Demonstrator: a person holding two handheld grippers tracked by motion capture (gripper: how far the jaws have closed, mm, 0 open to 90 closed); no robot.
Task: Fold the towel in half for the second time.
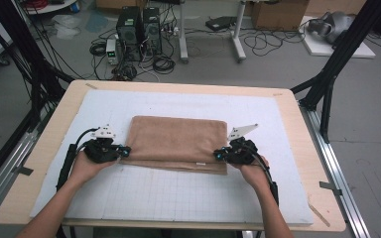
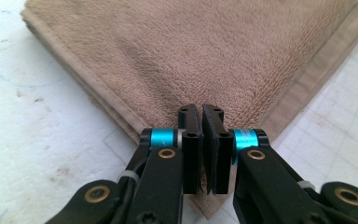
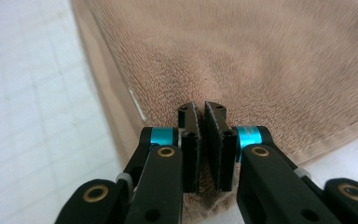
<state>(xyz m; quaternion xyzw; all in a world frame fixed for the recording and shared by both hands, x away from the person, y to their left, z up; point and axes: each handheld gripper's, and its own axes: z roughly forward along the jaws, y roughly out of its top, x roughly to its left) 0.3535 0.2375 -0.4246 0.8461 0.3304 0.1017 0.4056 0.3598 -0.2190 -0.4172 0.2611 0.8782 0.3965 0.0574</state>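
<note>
Folded tan towel (image 1: 178, 144) lies flat mid-surface on the white gridded mat (image 1: 188, 193), long side across. Left gripper (image 1: 125, 151) sits at the towel's near-left corner, right gripper (image 1: 217, 155) at the near-right corner. In the left gripper view the left gripper (image 2: 201, 122) has its jaws almost together, pinched on the corner with cloth running under and between them; how many layers are caught can't be told. In the right gripper view the right gripper (image 3: 200, 120) looks the same: jaws nearly closed, a thin wedge of gap, terry pile bunched between. Risks, as a judgement: each grip is right at the corner tip, so a lift could pull the hem out, especially on the right where the bite looks shallow. If only the top layer is caught, the fold opens unevenly and lower layers drag or stay behind. Uneven lifting between the hands would skew the towel. Pulling the hands apart too hard could slip one corner free. The mat may shift on the wooden surface (image 1: 59, 124) if the jaws scrape it.
</note>
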